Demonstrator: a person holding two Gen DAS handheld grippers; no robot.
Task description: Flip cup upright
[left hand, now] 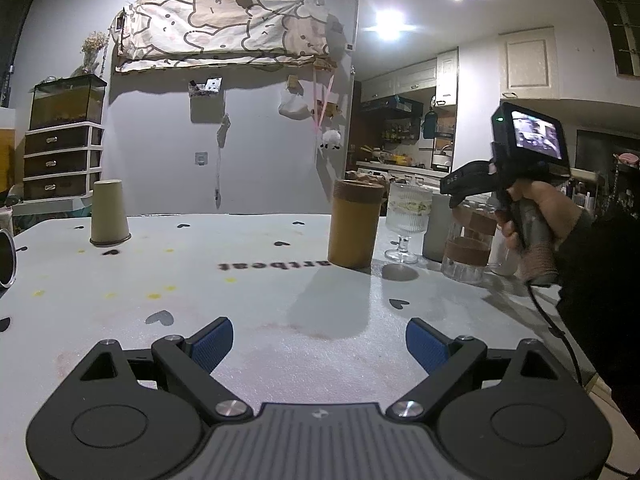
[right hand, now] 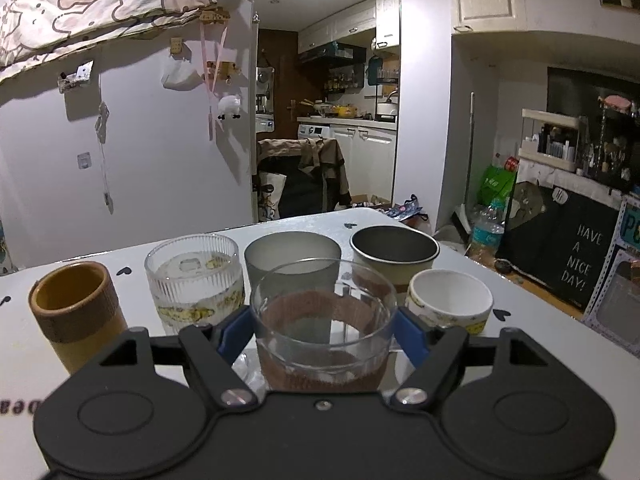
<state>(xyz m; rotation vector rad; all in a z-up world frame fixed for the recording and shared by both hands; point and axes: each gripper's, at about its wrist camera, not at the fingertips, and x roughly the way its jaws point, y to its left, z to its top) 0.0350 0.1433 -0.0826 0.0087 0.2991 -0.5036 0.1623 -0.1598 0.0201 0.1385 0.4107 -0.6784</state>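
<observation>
Glass cup [right hand: 322,320], clear, brown-banded, upright: my right hand-held gripper [right hand: 320,330] pinches it; left hand-held gripper [left hand: 319,342] spread, nearby print "artbeat" [left hand: 276,266].

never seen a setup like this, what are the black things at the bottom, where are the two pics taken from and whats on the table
Those are handheld two-finger grippers with blue pads, one in each of a person's hands, each carrying a camera looking along its fingers. The left camera shows the open left gripper over the table, an upside-down paper cup far left, and the other hand gripping its tool. The right camera shows the right gripper closed around a clear glass with a brown band. Behind stand five upright cups, including a ribbed glass.
</observation>
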